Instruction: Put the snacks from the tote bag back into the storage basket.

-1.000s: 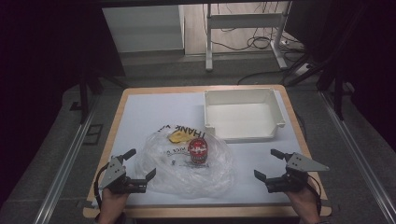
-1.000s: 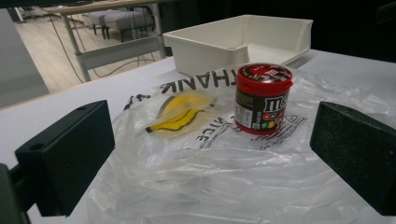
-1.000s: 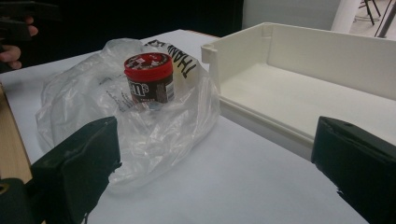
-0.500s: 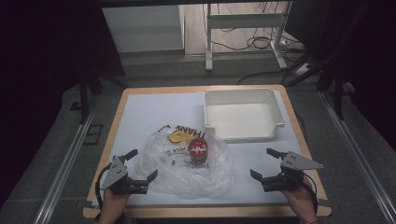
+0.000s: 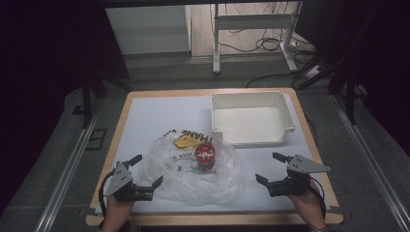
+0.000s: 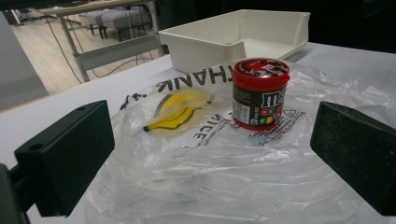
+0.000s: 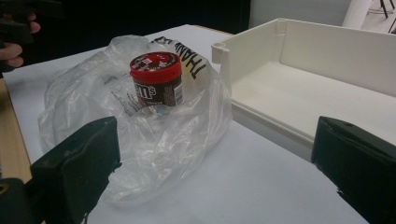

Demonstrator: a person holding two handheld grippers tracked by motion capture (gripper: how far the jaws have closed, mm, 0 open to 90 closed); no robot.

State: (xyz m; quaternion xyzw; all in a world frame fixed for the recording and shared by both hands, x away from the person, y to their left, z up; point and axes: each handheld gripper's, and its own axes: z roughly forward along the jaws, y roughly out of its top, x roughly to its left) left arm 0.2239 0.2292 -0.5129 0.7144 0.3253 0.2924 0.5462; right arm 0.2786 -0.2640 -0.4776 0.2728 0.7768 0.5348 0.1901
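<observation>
In the high view, the left gripper (image 5: 146,170) sits at the lower left of the frame with its jaws spread wide, holding nothing; its tips lie just at the left edge of the crumpled clear plastic bag (image 5: 193,166) with black lettering, though whether they touch the film cannot be told. The right gripper (image 5: 270,167) sits at the lower right, jaws likewise wide apart and empty, a little clear of the bag's right edge.

The bag lies in the lower middle of the frame on the white table cover (image 5: 145,121), between the two grippers. Inside it stands an upright small brown candy jar with a red lid (image 5: 205,155), near the bag's upper middle, and just up and left of the jar lies a flat yellow packet (image 5: 187,141).

In the left gripper view the jar (image 6: 259,93) appears in the upper centre, between and beyond the two black jaws, with the yellow packet (image 6: 180,111) to its left. In the right gripper view the jar (image 7: 157,79) stands at upper left of centre, above the left-hand jaw.

The shallow white plastic tray (image 5: 287,129) occupies the upper right of the high view, just beside the bag's upper right edge.
</observation>
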